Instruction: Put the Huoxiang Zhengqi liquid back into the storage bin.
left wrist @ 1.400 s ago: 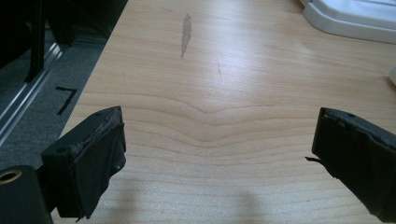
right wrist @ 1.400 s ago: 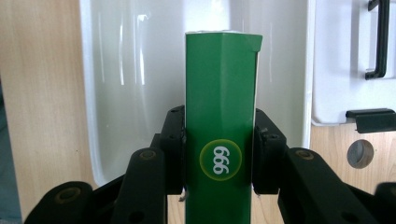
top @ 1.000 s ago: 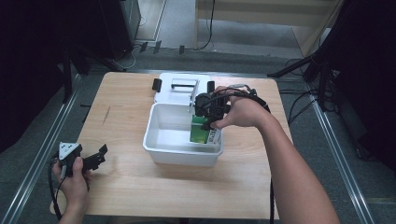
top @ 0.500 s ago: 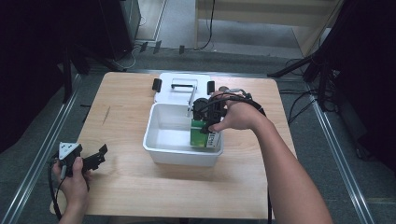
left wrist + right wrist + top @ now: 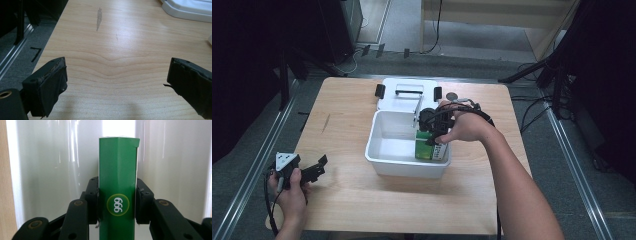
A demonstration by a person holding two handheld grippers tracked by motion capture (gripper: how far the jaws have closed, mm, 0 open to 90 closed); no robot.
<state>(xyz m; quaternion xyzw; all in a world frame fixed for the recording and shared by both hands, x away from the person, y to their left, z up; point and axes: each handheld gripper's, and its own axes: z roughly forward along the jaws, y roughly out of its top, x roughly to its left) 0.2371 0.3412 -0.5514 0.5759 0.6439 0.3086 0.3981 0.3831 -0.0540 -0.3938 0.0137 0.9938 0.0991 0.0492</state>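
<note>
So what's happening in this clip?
A person works at a wooden table with a tool in each hand. The right tool is shut on a green box, holding it inside a white bin, at its right end. The left tool sits open over bare table at the near left. The bin's lid lies behind it.

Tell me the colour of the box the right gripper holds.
Green box, with a yellow-ringed "999" badge; clearest in the right gripper view.
</note>
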